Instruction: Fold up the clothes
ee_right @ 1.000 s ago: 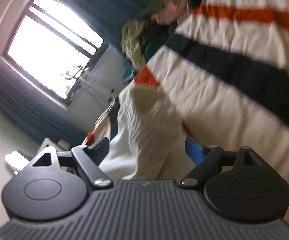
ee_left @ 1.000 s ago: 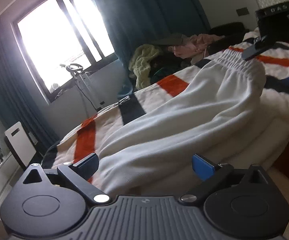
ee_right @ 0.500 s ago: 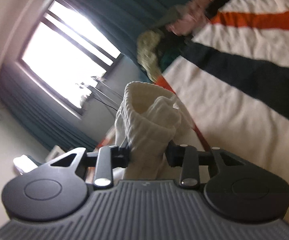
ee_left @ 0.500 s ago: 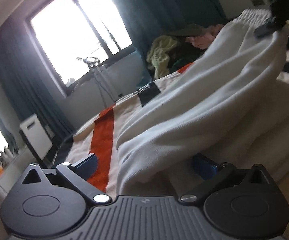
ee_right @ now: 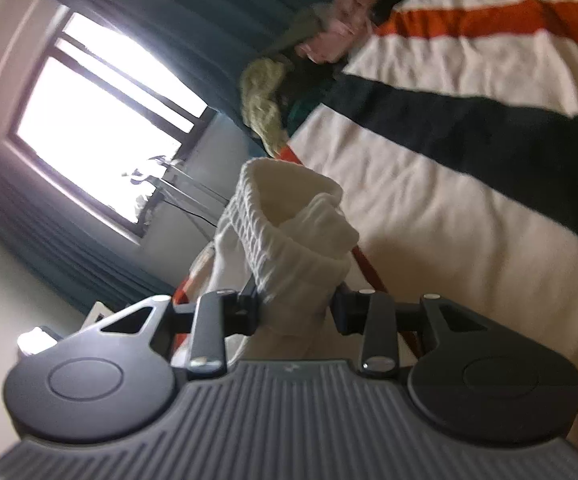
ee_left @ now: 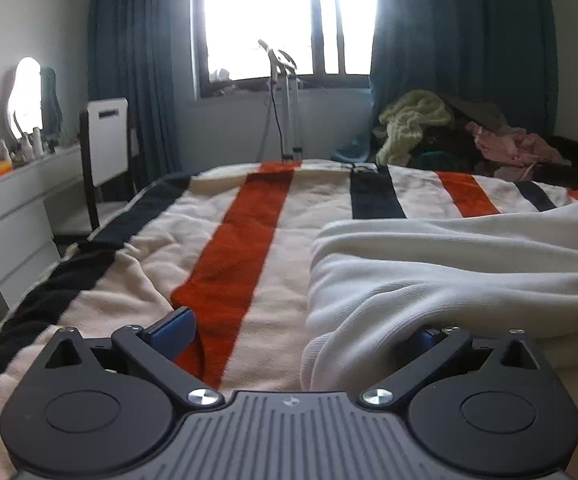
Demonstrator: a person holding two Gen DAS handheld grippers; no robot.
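Striped bedding (ee_left: pixel 249 240) is lying under both my tongs, cream with orange and black bands. Nearest me, my left tongs (ee_left: pixel 301 334) are standing wide: 1 blue pad is bare over the bed, the other is half buried under the hem end of the white trousers (ee_left: pixel 449 272), and nothing is being pinched. My right tongs (ee_right: pixel 295 312) are clamping narrow on the ribbed elastic waistband (ee_right: pixel 289 232), which is bunching up between the pads and lifting off the bed.

I am judging the fabric soft, light and floppy, a thick knit that is sagging wherever it is unsupported, so the sturdy waistband and the hem are looking like the sensible holds. Its long axis is running across the bed from my left tongs toward the right, waist end raised.

Farther off, a heap of unfolded clothes (ee_left: pixel 469 136) is waiting by the dark curtains, below the bright window (ee_left: pixel 289 20).
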